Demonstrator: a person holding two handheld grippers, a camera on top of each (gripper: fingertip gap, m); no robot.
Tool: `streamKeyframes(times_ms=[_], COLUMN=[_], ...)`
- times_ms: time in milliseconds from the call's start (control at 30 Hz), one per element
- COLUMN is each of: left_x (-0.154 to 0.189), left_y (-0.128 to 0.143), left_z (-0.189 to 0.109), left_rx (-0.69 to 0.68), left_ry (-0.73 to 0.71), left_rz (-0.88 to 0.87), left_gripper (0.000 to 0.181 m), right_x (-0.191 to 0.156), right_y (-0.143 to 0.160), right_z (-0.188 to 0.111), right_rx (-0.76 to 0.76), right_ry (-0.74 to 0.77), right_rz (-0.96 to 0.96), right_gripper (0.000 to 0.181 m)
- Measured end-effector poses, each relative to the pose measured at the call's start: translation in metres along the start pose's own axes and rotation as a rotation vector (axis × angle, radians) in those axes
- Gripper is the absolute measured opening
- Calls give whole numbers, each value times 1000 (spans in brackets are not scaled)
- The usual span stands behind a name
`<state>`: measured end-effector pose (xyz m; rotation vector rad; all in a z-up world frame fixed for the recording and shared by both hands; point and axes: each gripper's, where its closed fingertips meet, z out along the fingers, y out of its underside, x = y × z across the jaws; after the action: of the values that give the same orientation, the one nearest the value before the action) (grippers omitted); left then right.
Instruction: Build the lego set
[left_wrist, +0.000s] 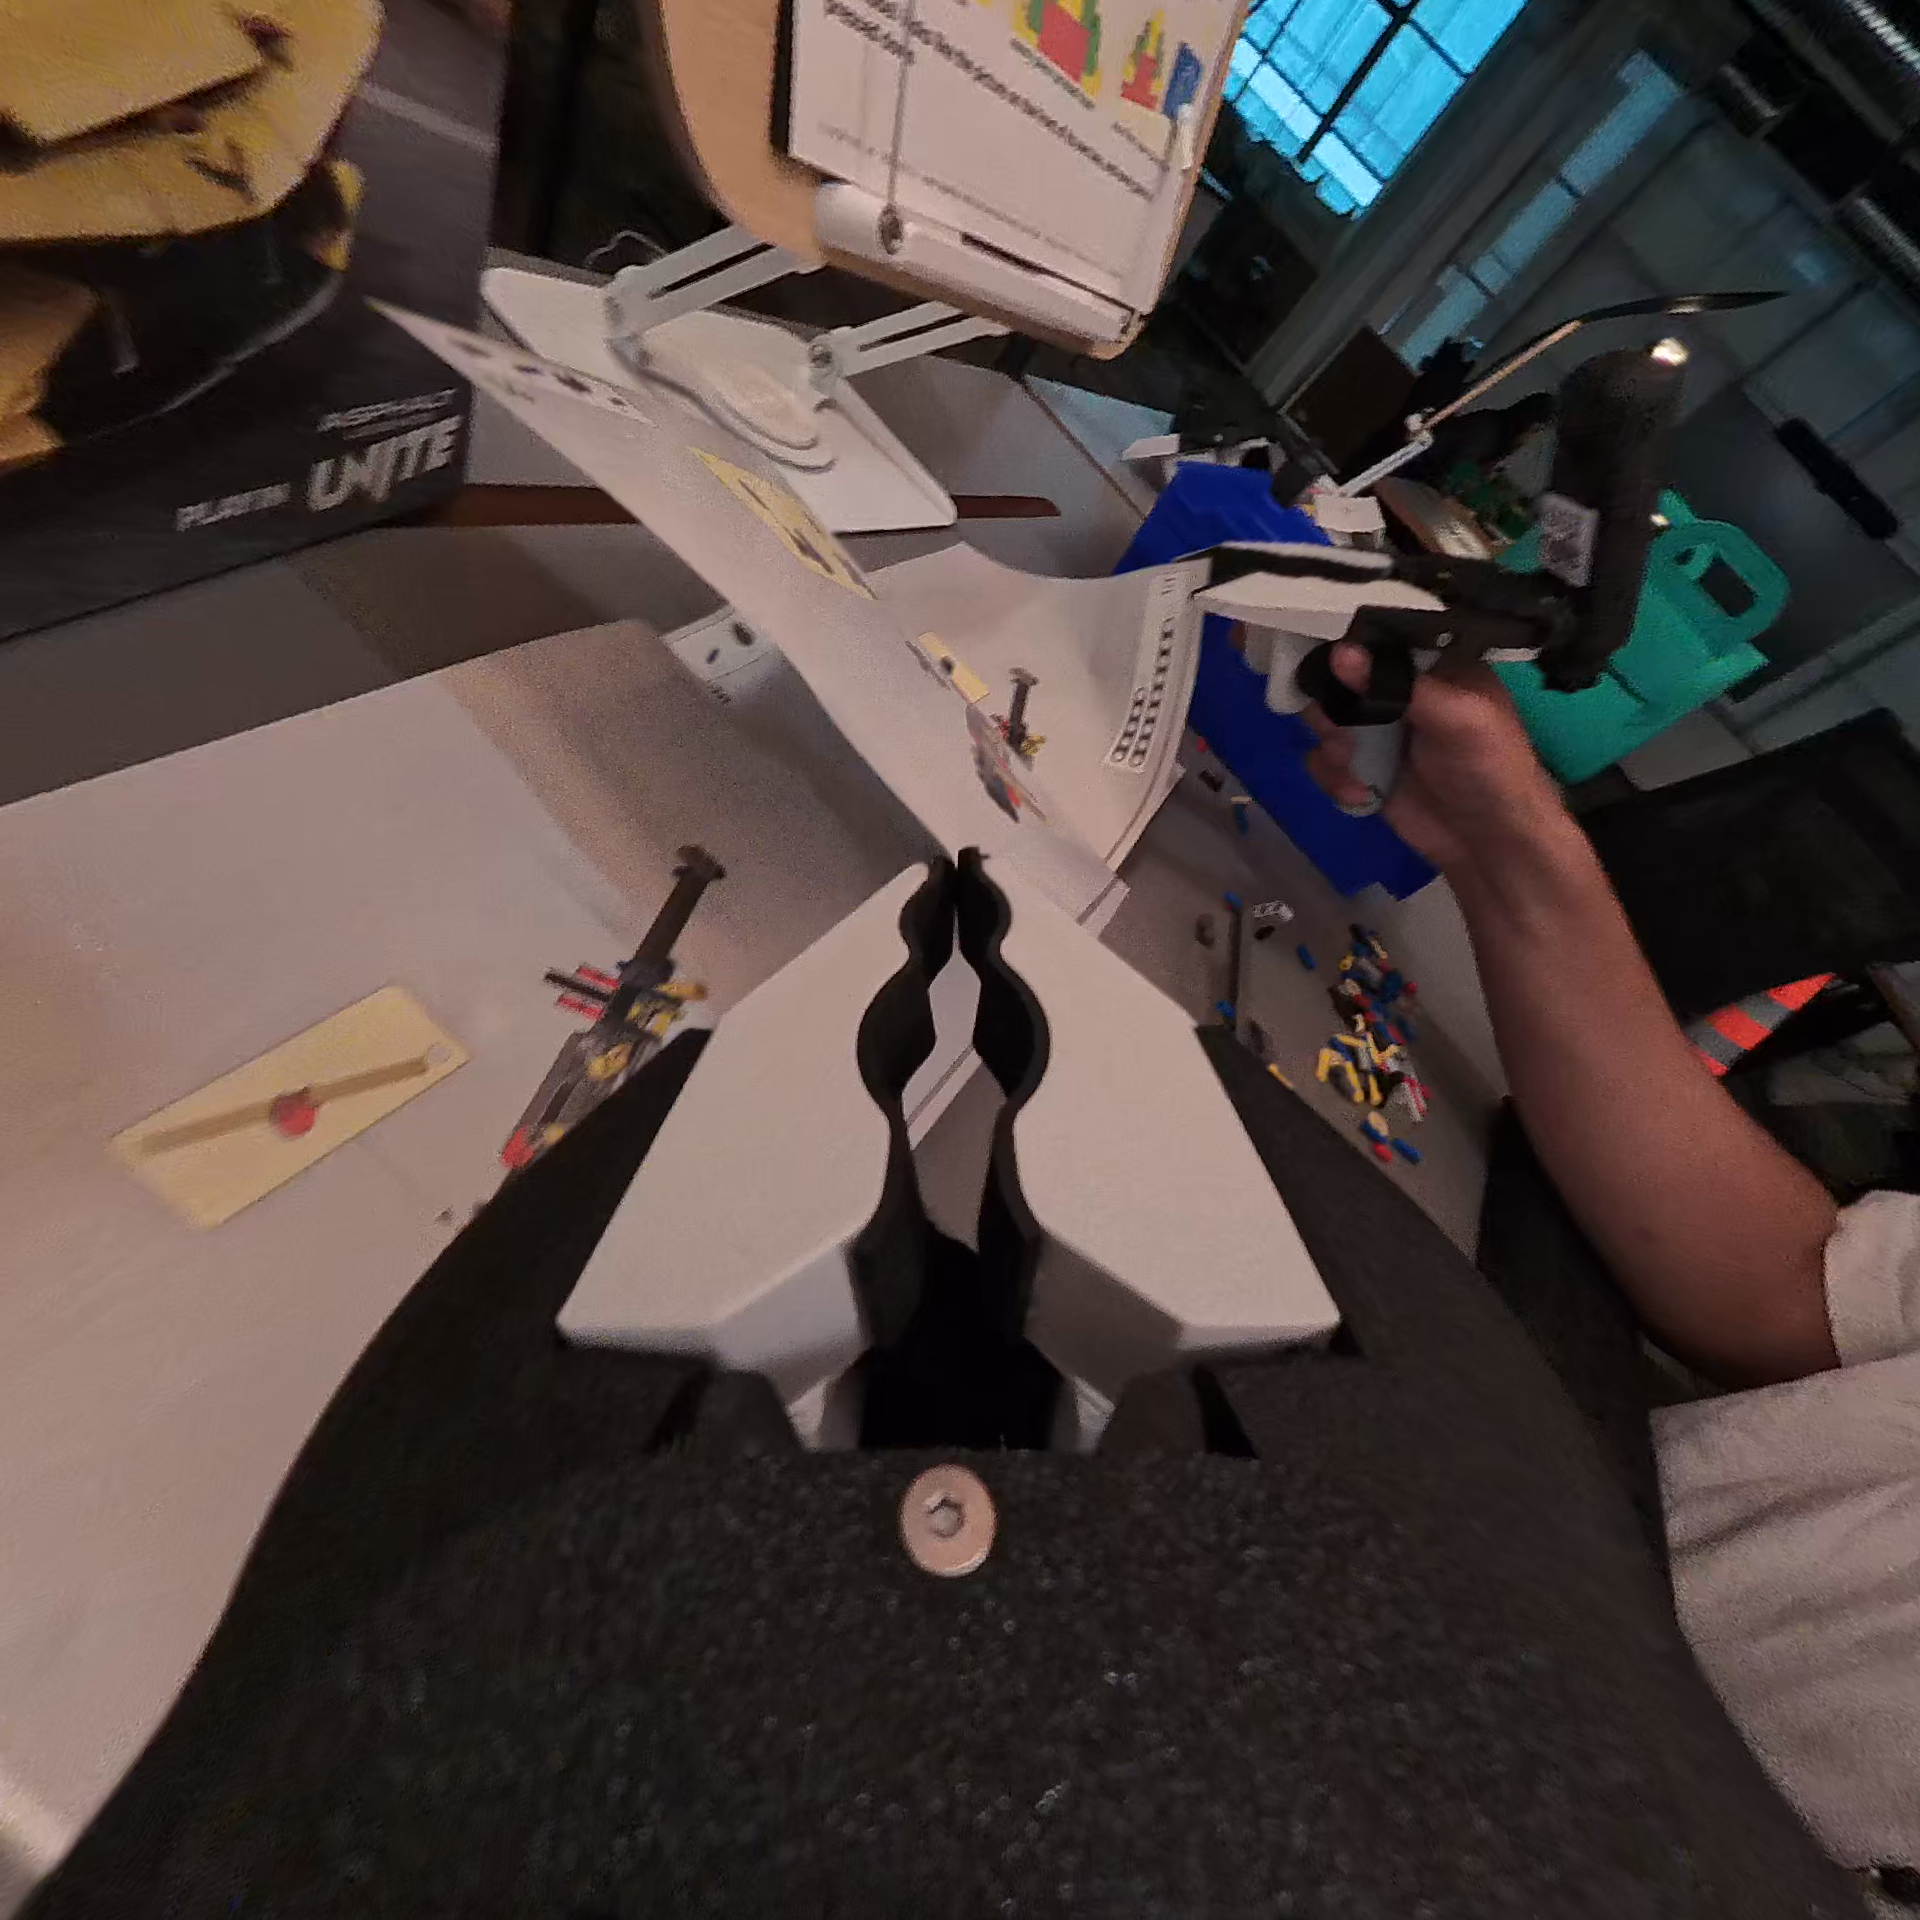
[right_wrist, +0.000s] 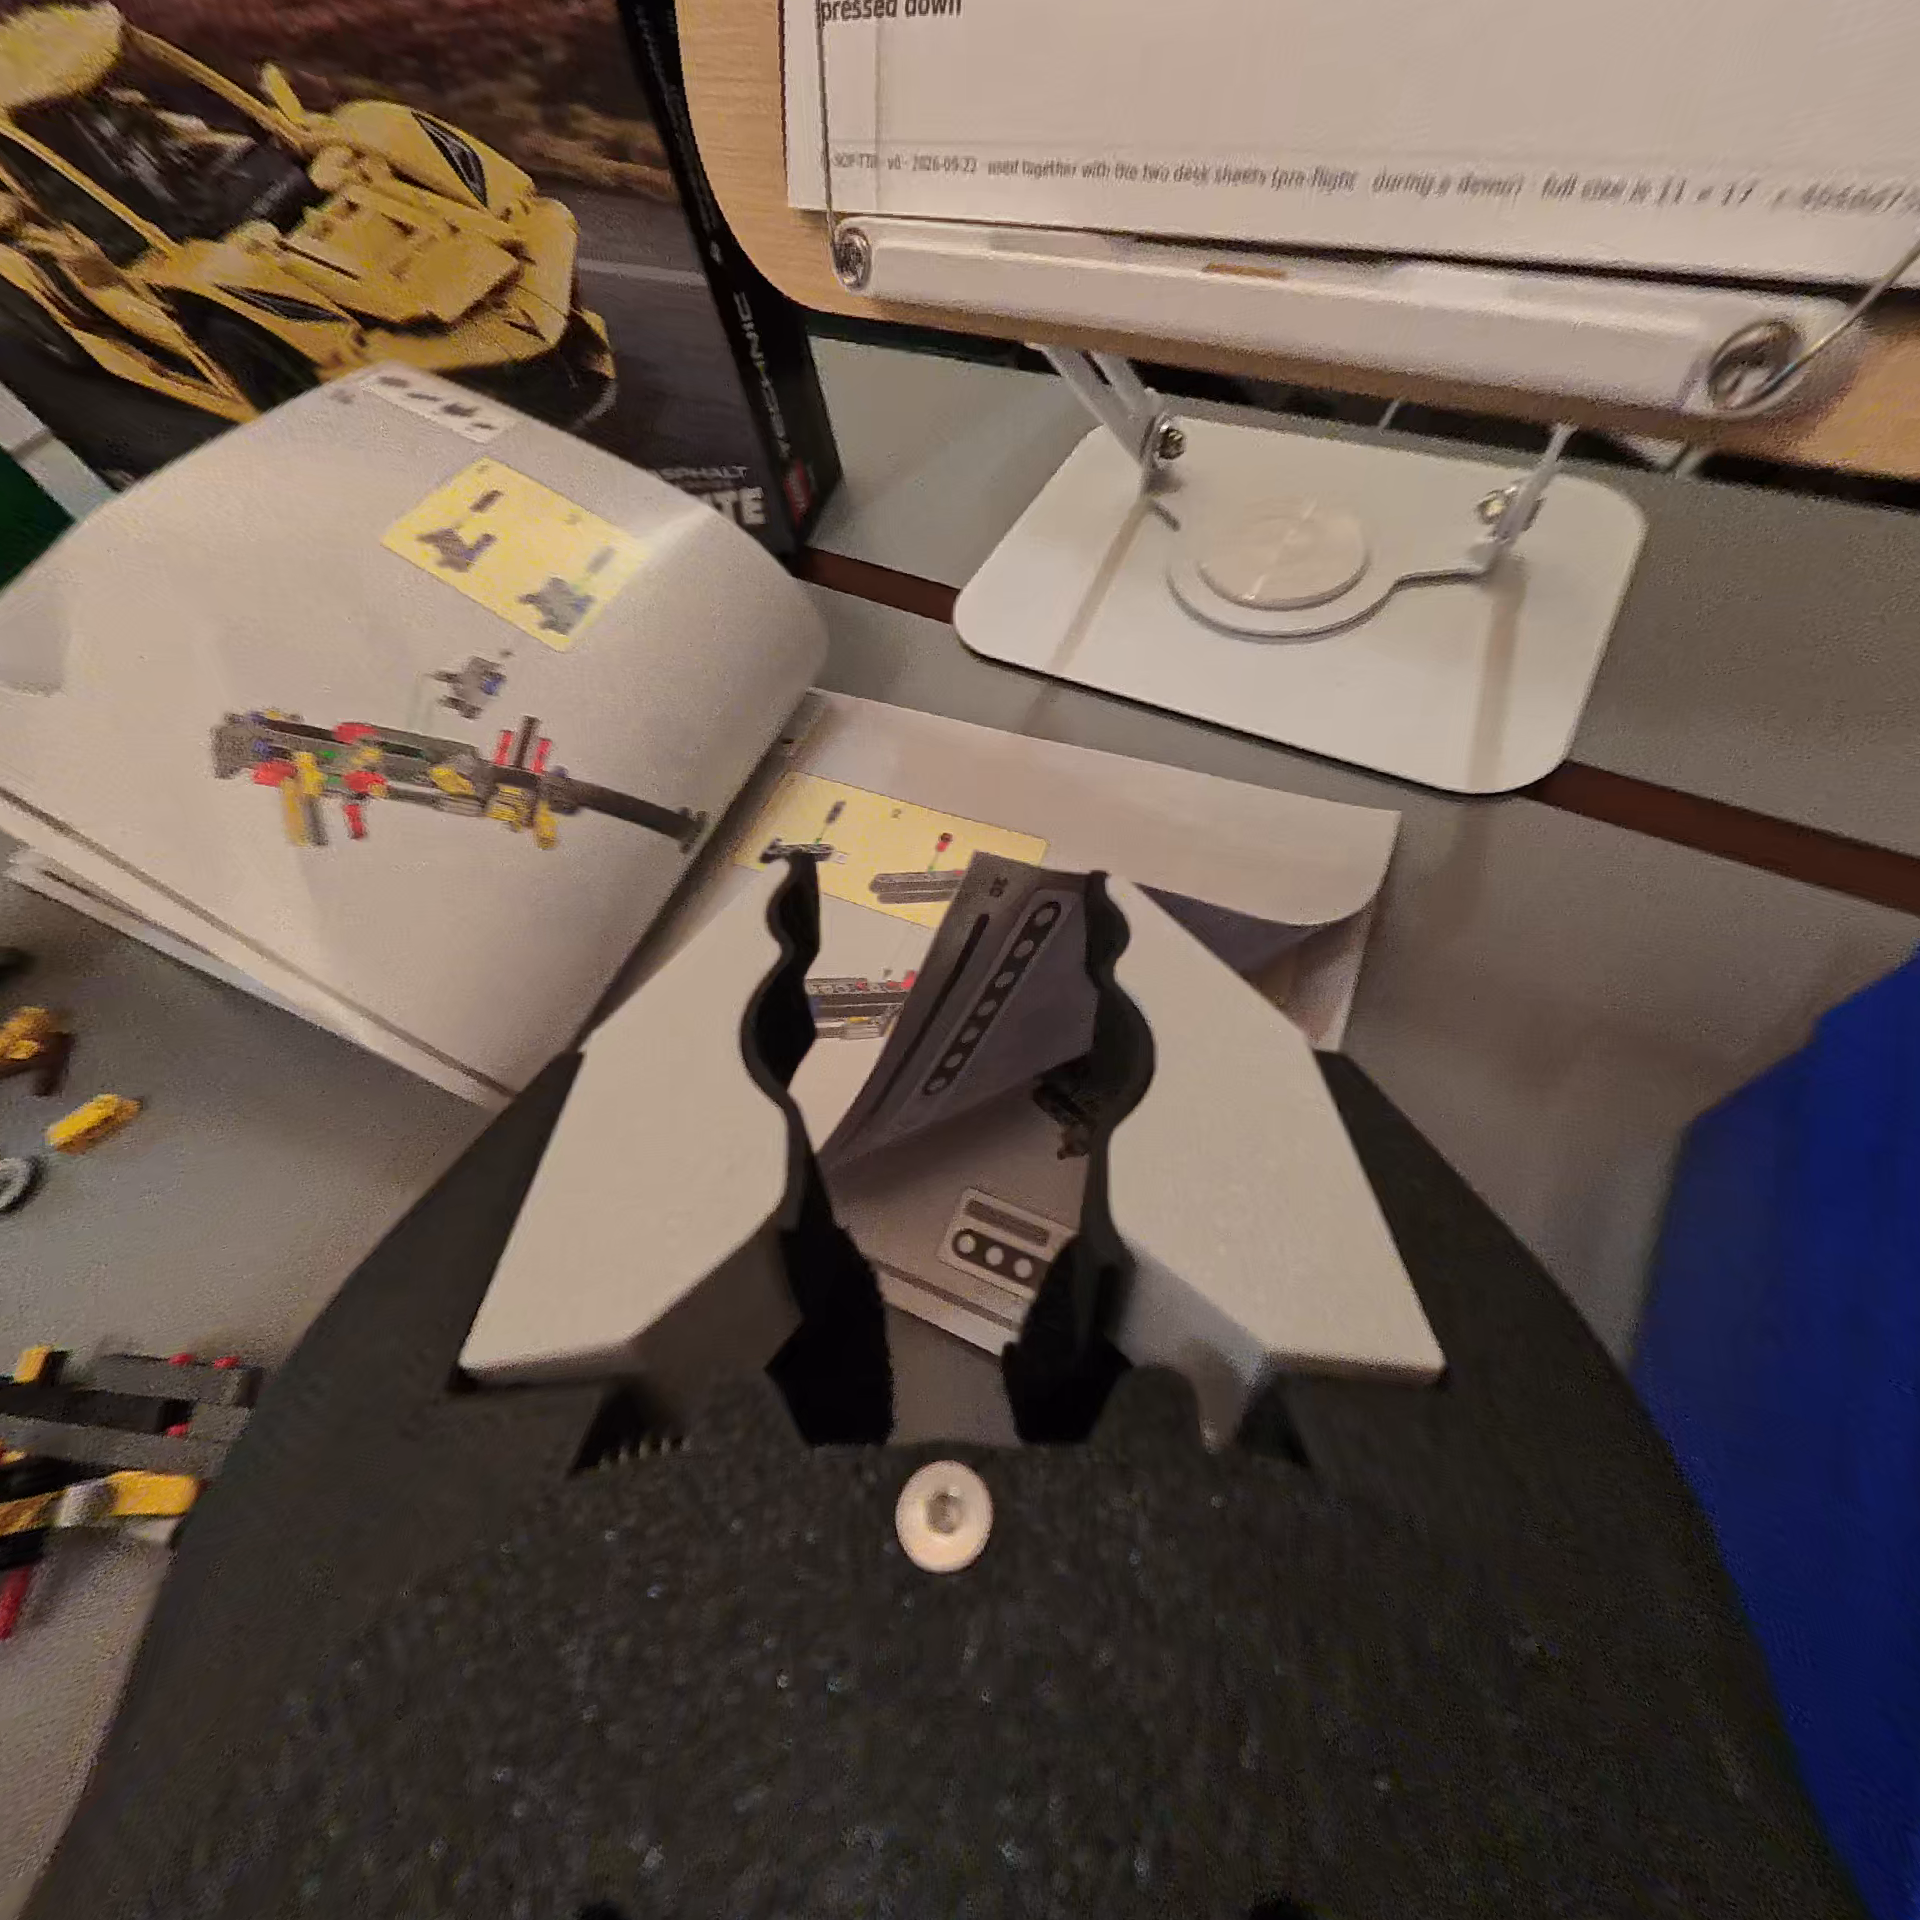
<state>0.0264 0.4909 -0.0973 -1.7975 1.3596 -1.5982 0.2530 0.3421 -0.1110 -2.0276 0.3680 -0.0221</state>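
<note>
**Turning the manual page**

Turning a leaf is all I am doing; no brick is in either tool. My right gripper (right_wrist: 945, 894) has its fingers apart, and the curled corner of the page (right_wrist: 997, 997) stands between them, leaning towards the finger on the right of the frame. Nothing is clamped. I judge the open stance is meant to scoop the paper up and carry it over, since a pinch could crease it.

My left gripper (left_wrist: 956, 862) has its tips pressed together at centre frame, right at the lower edge of the lifted sheet near the spine. Whether any paper is caught between them I cannot tell. Placed there, it would steady the manual (right_wrist: 364, 623) so the booklet does not slide while the sheet arcs up towards the other tool at the right of the left wrist view.

The half-built model (right_wrist: 94, 1444) lies at the lower left edge of the right wrist view, apart from both tools. Loose pieces (left_wrist: 1371, 1039) are scattered on the table at right of the left wrist view, near the blue bin (left_wrist: 1278, 727). I judge building waits until the next step is laid flat. The risk is the page springing back once released.
</note>
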Motion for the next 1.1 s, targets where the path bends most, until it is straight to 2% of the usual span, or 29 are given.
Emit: streamKeyframes(times_ms=[100,200,300,333,400,467,533,633,800,967,1033,1100], left_x=[-16,-34,-49,-52,-62,-71,-77,-89,-111,-98,-72,-41], left_y=[14,29,36,37,43,51,57,67,76,64,41,18], left_z=[-25,-46,-68,-74,-86,-94,-100,-109,-126,-124,-103,-66], left_rx=[-25,-59,-55,-54,-71,-105,-132,-185,-293,-275,-196,-145], left_ry=[-74,-141,-193,-201,-240,-281,-312,-387,-580,-578,-471,-324], left_rz=[-24,-54,-91,-104,-108,-98,-89,-57,49,103,164,255], left_gripper=[0,0,0,0,0,0,0,0,0,0,0,4], right_x=[-11,-58,-103,-112,-121,-122,-122,-137,-163,-176,-181,-185], right_y=[-4,-4,24,37,64,78,81,67,71,80,85,90], right_z=[-1,18,46,56,71,80,85,88,96,101,101,102], right_rx=[-35,-76,-233,-292,-417,-489,-494,-420,-451,-507,-525,-534], right_ry=[64,-27,-115,-143,-191,-202,-195,-213,-254,-296,-323,-336], right_rz=[-103,-178,-280,-291,-285,-273,-285,-315,-438,-444,-447,-472], right_gripper=[45,40,22,21,15,9,3,2,0,0,0,0])
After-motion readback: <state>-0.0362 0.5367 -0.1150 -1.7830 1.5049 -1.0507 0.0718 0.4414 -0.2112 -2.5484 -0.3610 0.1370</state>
